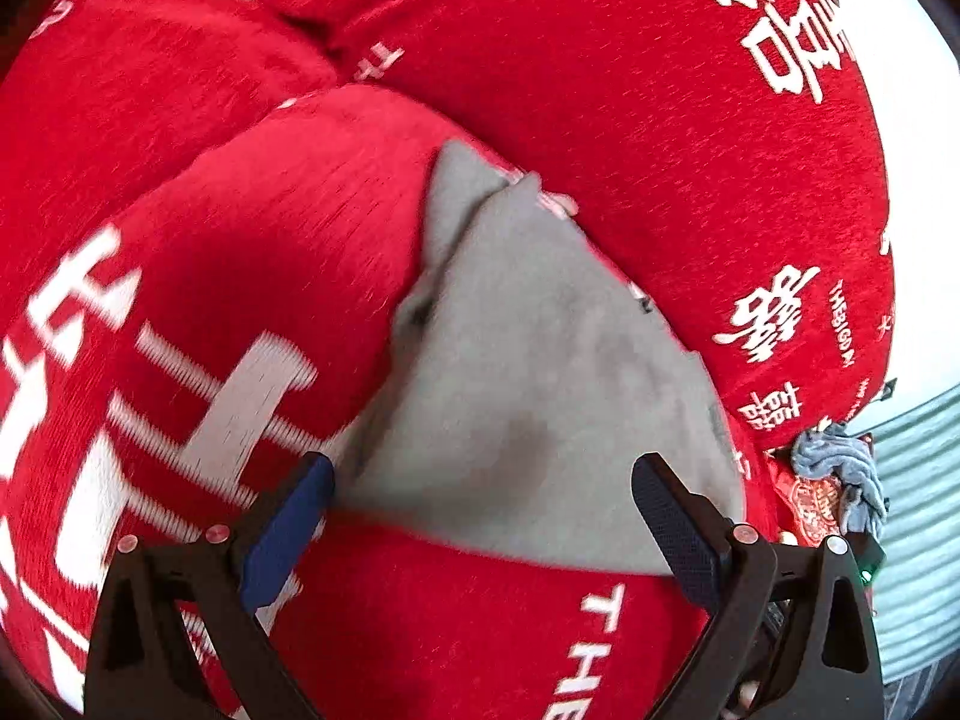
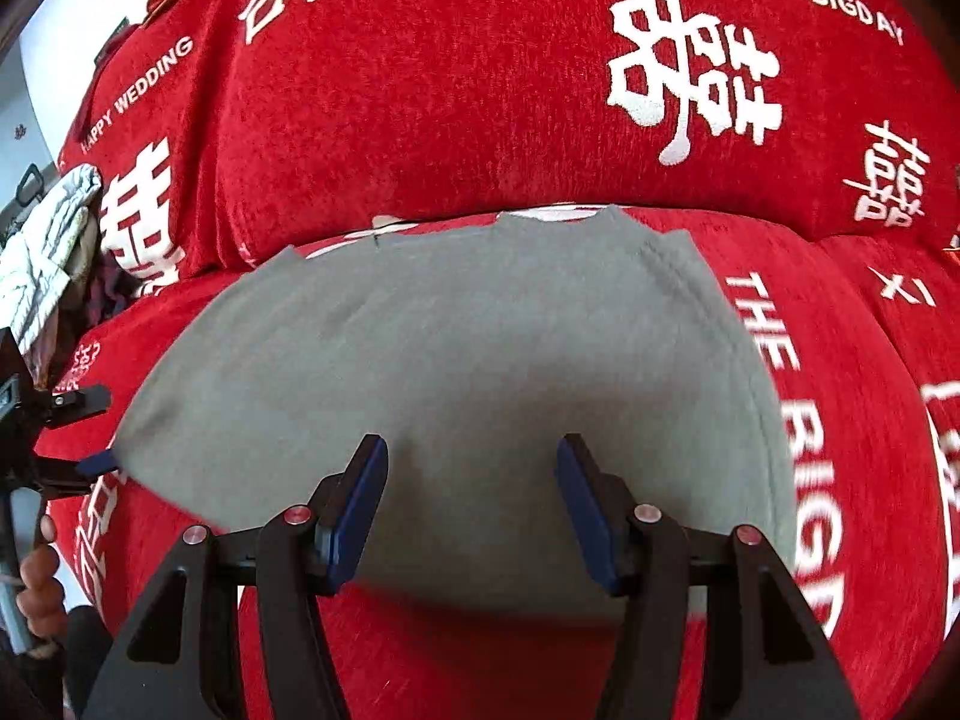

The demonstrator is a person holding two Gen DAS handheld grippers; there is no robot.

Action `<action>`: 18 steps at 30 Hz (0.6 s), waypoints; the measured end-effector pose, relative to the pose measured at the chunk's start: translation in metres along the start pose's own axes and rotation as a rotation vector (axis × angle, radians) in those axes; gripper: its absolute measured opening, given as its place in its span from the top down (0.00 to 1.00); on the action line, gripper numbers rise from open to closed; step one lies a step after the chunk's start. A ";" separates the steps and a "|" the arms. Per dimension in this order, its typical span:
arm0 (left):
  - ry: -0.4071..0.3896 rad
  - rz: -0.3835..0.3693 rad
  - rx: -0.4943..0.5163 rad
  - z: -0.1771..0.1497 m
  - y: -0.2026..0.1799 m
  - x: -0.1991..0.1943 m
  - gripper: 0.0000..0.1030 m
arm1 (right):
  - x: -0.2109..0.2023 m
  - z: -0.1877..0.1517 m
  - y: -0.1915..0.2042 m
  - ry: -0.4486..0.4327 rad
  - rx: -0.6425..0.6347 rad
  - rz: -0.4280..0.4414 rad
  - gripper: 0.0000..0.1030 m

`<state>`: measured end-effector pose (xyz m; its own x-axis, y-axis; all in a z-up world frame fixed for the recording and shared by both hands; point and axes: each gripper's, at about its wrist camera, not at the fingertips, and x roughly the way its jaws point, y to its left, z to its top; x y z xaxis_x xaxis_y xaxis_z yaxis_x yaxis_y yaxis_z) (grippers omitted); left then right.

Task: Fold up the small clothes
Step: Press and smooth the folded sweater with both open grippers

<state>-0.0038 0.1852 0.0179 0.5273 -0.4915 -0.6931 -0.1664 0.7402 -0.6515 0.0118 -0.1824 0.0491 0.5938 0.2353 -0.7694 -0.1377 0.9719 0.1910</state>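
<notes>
Gray shirt (image 2: 456, 360) lies flat on the red sofa cover (image 2: 456, 96), its collar far off at 12 o'clock and its bottom edge close to the right gripper (image 2: 471, 504), so its long way runs from 6 to 12. The right gripper hangs over that near edge with its jaws wide apart and nothing in them. The left gripper (image 1: 480, 510), also wide apart and empty, sits by the shirt's corner at 9 o'clock, so I think each one is close enough to pinch its own side.
</notes>
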 end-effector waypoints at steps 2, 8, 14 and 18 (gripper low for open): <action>-0.032 -0.011 0.035 -0.006 -0.003 -0.002 0.01 | -0.001 -0.010 0.008 0.012 -0.017 0.001 0.39; -0.048 0.155 0.116 -0.013 -0.027 0.011 0.01 | 0.001 -0.031 0.024 -0.016 -0.091 -0.068 0.34; -0.089 0.333 0.206 -0.025 -0.049 0.028 0.01 | 0.007 -0.048 0.046 -0.061 -0.238 -0.158 0.21; -0.128 0.413 0.227 -0.029 -0.056 0.037 0.01 | 0.006 -0.047 0.043 -0.059 -0.223 -0.142 0.20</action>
<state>0.0006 0.1119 0.0201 0.5559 -0.0854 -0.8268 -0.2053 0.9498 -0.2361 -0.0280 -0.1388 0.0242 0.6637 0.1019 -0.7410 -0.2173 0.9742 -0.0607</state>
